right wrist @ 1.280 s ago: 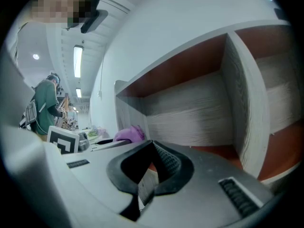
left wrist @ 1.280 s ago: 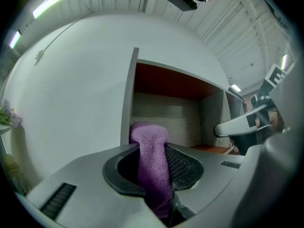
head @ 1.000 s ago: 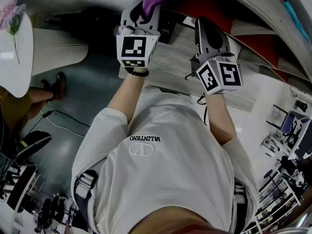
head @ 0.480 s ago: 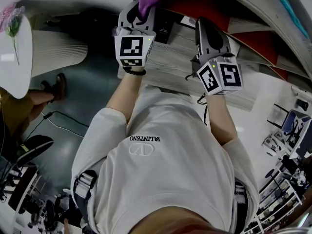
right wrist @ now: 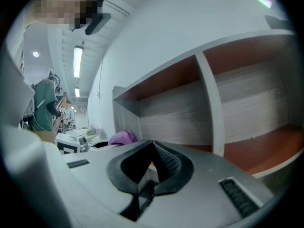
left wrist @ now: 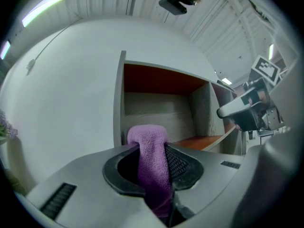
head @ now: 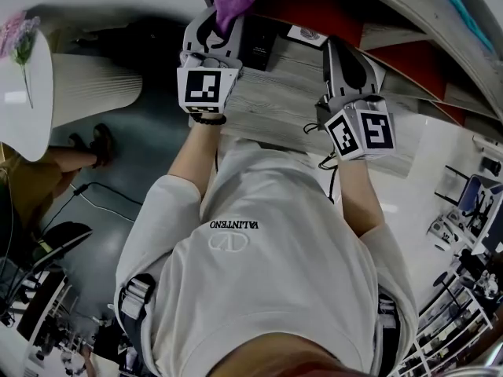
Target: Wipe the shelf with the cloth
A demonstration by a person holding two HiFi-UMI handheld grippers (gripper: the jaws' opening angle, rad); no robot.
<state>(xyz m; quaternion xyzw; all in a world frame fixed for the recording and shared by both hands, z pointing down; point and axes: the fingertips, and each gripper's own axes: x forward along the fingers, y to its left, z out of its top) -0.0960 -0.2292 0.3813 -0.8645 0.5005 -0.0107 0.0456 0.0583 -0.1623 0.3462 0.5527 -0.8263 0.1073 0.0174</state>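
One cloth sits pinched in the left gripper jaws, shelf ahead. Right gripper jaws pressed together, empty. Judged next: press cloth onto shelf.

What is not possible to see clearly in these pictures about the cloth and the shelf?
- Lower end of the purple cloth: left gripper view, hidden inside the left gripper.
- Whether the cloth touches the shelf: left gripper view, the cloth covers that spot.
- Small white item: head view, too small to identify.
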